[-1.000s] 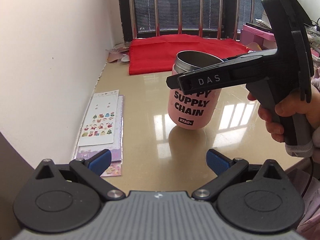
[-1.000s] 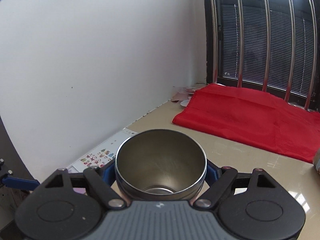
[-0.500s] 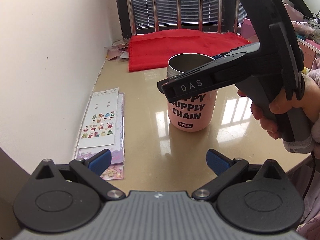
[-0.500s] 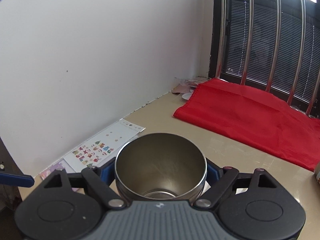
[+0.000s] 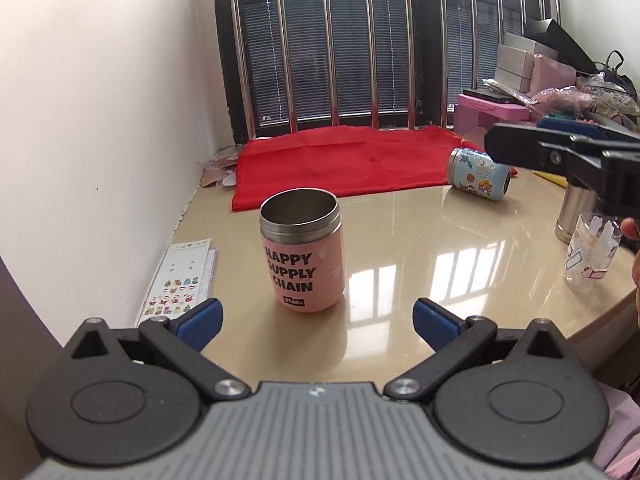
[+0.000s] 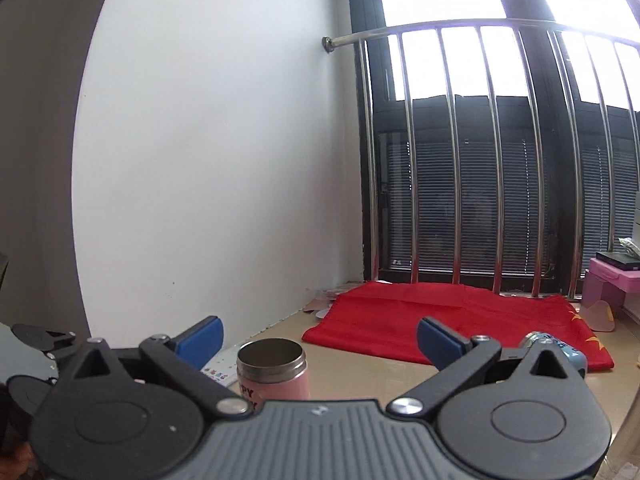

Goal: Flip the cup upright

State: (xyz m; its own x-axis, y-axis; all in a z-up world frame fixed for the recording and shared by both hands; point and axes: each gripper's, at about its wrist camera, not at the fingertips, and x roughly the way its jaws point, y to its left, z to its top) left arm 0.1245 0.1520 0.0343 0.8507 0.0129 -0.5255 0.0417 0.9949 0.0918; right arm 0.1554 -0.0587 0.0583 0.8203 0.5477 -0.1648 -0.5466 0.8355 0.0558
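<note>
A pink steel cup (image 5: 303,251) printed "HAPPY SUPPLY CHAIN" stands upright, mouth up, on the beige table (image 5: 400,248). It also shows in the right wrist view (image 6: 273,372), low and between the fingers. My left gripper (image 5: 316,318) is open and empty, just short of the cup. My right gripper (image 6: 319,338) is open and empty, raised above and behind the cup. In the left wrist view the right gripper (image 5: 560,152) sits at the right edge, away from the cup.
A red cloth (image 5: 352,164) lies at the back by the barred window. A blue cartoon cup (image 5: 478,174) lies on its side at the right. A clear glass (image 5: 590,256) and a steel cup (image 5: 572,216) stand at the right edge. Sticker sheets (image 5: 178,280) lie by the left wall.
My right gripper has opened, let go of the pink cup and pulled up and back to the right. The cup stays standing upright. The left gripper has tilted up slightly.
</note>
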